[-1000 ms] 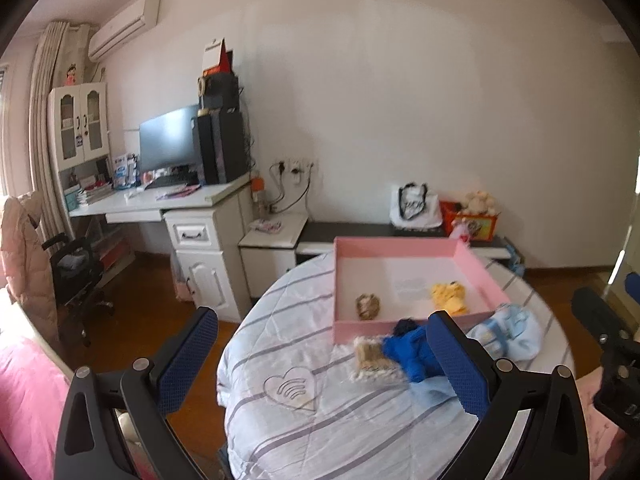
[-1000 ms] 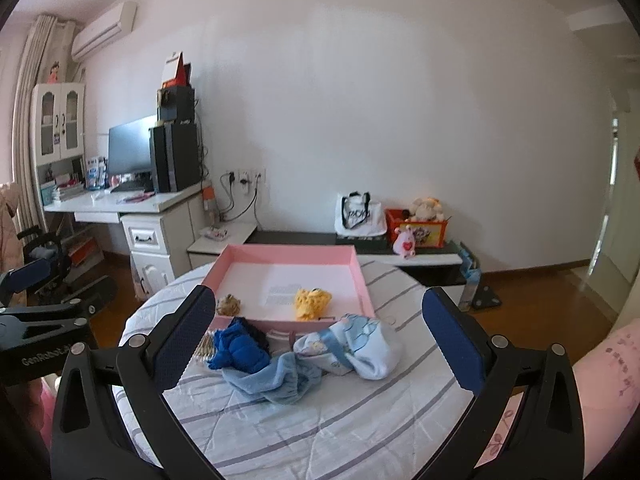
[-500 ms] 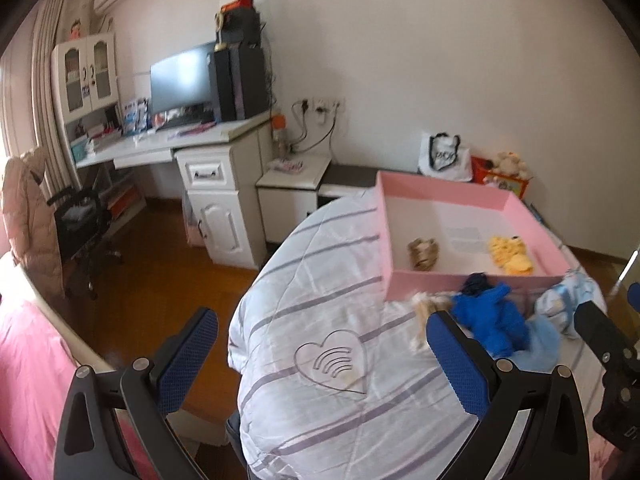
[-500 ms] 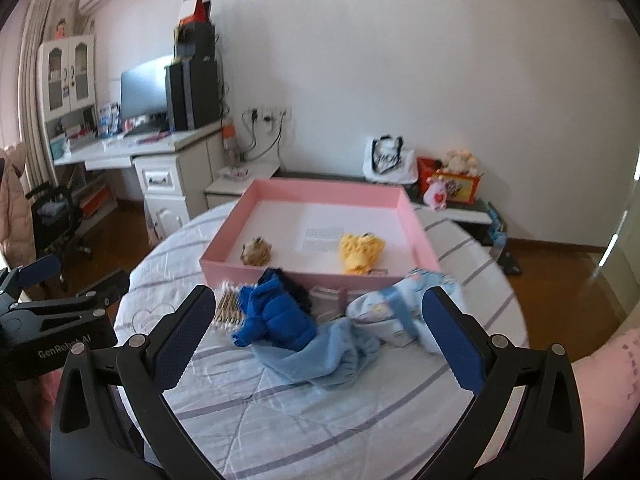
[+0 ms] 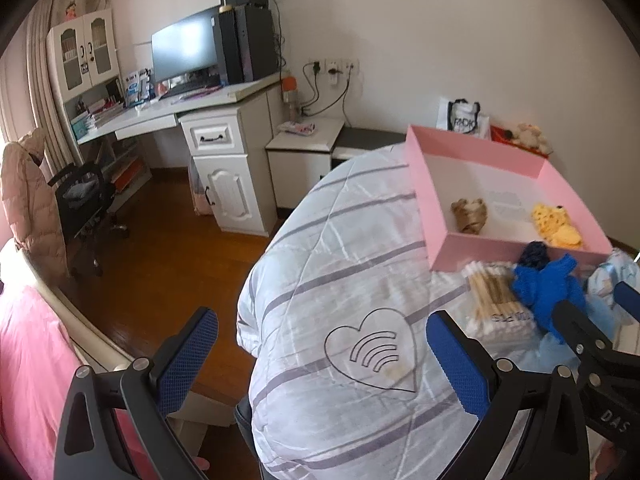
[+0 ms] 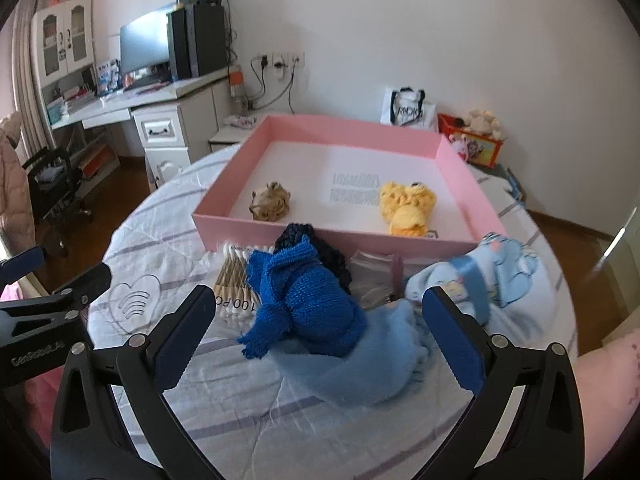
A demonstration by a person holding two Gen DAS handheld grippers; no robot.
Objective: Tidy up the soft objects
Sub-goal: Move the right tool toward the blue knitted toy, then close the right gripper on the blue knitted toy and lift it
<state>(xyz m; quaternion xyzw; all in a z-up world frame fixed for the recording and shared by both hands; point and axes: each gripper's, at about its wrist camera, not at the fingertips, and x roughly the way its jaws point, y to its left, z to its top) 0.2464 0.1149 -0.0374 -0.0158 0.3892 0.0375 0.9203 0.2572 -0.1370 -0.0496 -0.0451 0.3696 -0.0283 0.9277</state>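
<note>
Right now the right gripper (image 6: 316, 328) is nearer: the blue knit piece (image 6: 308, 304) lies dead ahead at 12 o'clock, between its wide-open fingers, long axis running roughly 1 to 7 o'clock, resting on a light blue cloth (image 6: 360, 372) on the bench (image 6: 208, 408). Pink box (image 6: 340, 236) sits just beyond, holding a yellow plush (image 6: 408, 204) and a tan plush (image 6: 270, 202). Right gripper is pitched down over the pile, empty. Left gripper (image 5: 320, 352) hangs wide open and empty near the bench edge, knit piece off at 2 o'clock.
</note>
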